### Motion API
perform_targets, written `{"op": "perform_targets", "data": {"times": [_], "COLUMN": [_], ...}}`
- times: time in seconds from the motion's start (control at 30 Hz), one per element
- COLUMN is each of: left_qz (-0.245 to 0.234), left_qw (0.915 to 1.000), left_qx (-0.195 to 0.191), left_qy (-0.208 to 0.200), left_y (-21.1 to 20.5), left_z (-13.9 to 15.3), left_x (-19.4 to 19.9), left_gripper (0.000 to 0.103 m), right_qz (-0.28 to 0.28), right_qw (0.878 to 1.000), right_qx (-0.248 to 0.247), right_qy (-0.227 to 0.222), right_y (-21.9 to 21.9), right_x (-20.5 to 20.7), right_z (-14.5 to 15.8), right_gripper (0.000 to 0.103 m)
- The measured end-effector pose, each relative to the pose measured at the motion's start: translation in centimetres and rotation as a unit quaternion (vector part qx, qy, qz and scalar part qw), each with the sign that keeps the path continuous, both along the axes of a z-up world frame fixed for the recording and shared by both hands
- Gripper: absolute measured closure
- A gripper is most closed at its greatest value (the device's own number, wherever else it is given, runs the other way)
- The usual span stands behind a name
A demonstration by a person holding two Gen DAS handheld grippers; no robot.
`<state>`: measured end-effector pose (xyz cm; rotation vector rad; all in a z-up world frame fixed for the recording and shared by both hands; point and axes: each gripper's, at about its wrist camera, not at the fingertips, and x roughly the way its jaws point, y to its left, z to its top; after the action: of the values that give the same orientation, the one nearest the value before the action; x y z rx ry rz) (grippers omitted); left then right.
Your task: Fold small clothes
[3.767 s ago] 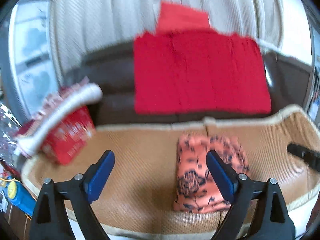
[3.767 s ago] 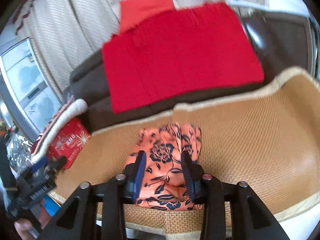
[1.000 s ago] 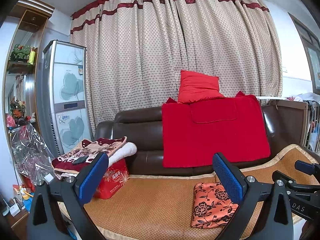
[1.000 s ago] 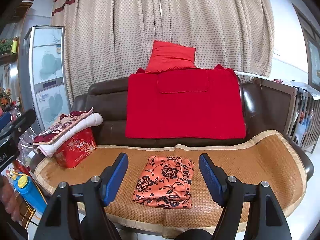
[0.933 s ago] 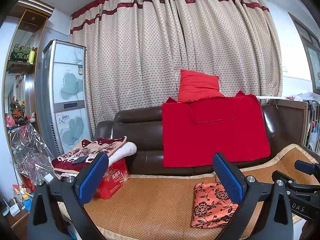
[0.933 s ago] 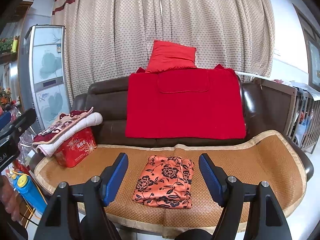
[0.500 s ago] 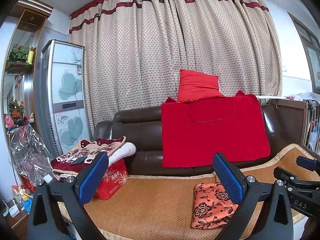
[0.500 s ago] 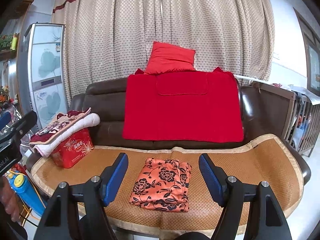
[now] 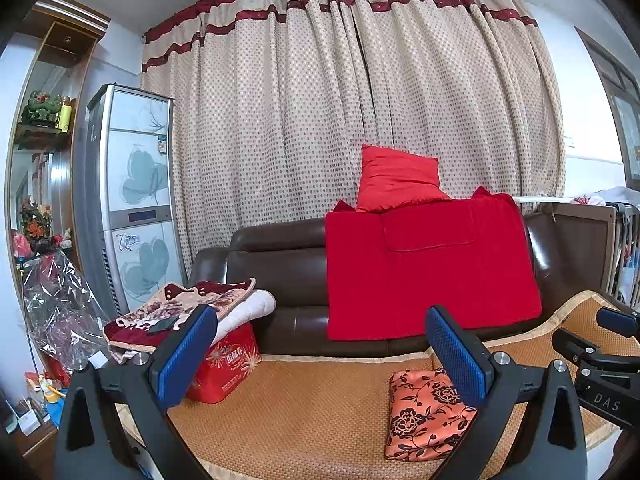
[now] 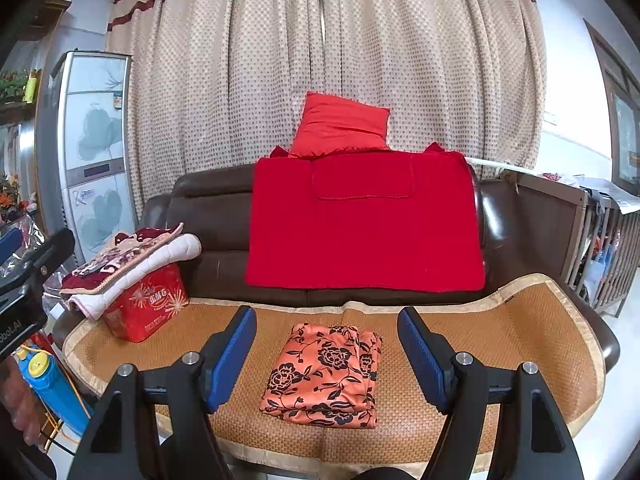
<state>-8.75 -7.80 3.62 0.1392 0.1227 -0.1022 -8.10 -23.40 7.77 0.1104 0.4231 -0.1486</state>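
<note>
Lying folded on the woven mat (image 10: pixel 520 344), the orange floral garment (image 10: pixel 324 372) is sitting ahead of and between the spread, empty jaws of the right gripper (image 10: pixel 326 354), long axis pointing away; the left gripper (image 9: pixel 320 354), equally spread, is standing off to its left

The folded orange floral cloth (image 10: pixel 324 372) lies flat on the woven mat (image 10: pixel 520 344), near its front edge. The right gripper (image 10: pixel 326 354) hangs above it, jaws wide apart, not touching it.

"DAS" is printed on the right tongs (image 9: pixel 604 376) body.
</note>
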Motion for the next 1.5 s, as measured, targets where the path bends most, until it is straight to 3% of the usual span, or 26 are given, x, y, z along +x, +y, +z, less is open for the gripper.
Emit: {"op": "perform_targets", "data": {"times": [1.13,1.37,1.5], "left_qz": [0.002,0.004,-0.016], "left_qw": [0.9995,0.9989,0.9967], "left_qx": [0.005,0.006,-0.005], "left_qy": [0.03,0.046,0.08], "left_y": [-0.7,-1.4,-2.2], "left_z": [-2.2,-3.3,-4.8], "left_x": [4.6,7.3,10.8], "left_gripper": [0.0,0.0,0.0], "right_qz": [0.0,0.001,0.004], "right_qw": [1.0,0.999,0.999], "right_qx": [-0.006,-0.007,0.0], "right_qy": [0.022,0.034,0.05], "right_y": [-0.3,-1.0,-3.1], "right_x": [4.0,6.7,9.5], "right_z": [-1.8,-2.8,-4.5], "right_gripper": [0.027,0.027,0.026]}}
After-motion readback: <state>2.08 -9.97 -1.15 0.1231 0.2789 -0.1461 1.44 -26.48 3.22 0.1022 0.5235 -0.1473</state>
